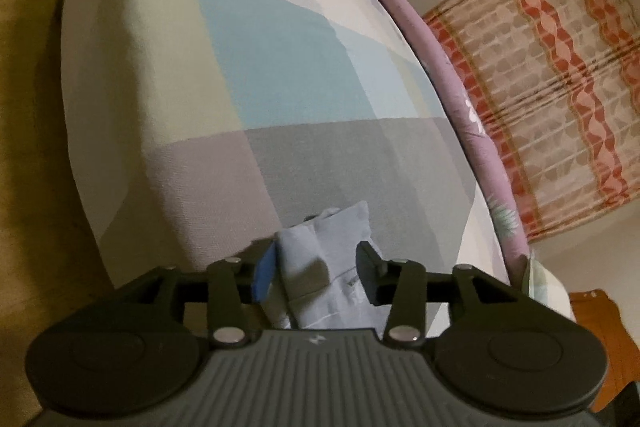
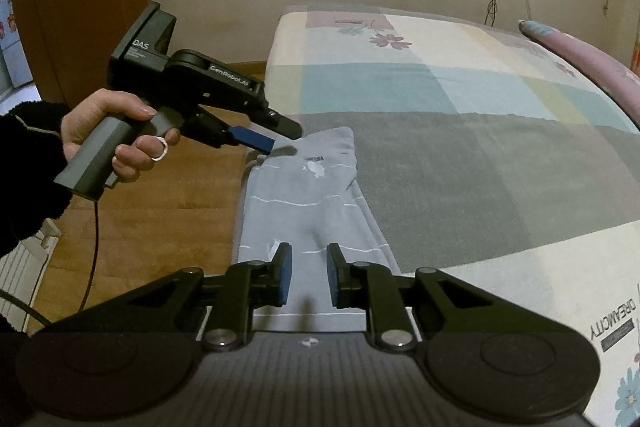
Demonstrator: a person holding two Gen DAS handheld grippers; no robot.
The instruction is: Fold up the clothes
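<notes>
My right gripper (image 2: 307, 275) sits nearest, its blue-padded fingers (image 2: 285, 277) standing apart, nothing caught between them. They hover over the near end of the folded garment (image 2: 304, 203), a pale blue-grey piece with thin white stitched lines, and whether the tips touch the cloth I cannot tell. The garment lies in a long strip along the left edge of the bed (image 2: 460, 163), running away from me, on the grey patch of the patchwork cover.

At the far end of the garment is my left gripper (image 2: 280, 141), held in my left hand (image 2: 120, 135), a ring on one finger and a dark fuzzy sleeve (image 2: 28, 163) at the wrist. From its own camera the left gripper (image 1: 316, 267) stands wide apart, the garment's bunched end (image 1: 324, 251) lying between the fingers, against the blue pad on one side and clear of the other.

Beyond the garment the bed shows blue and cream squares with printed flowers. A purple bolster (image 2: 580, 51) lies at the bed's far right edge, and a patterned curtain (image 1: 540, 87) hangs past it.
</notes>
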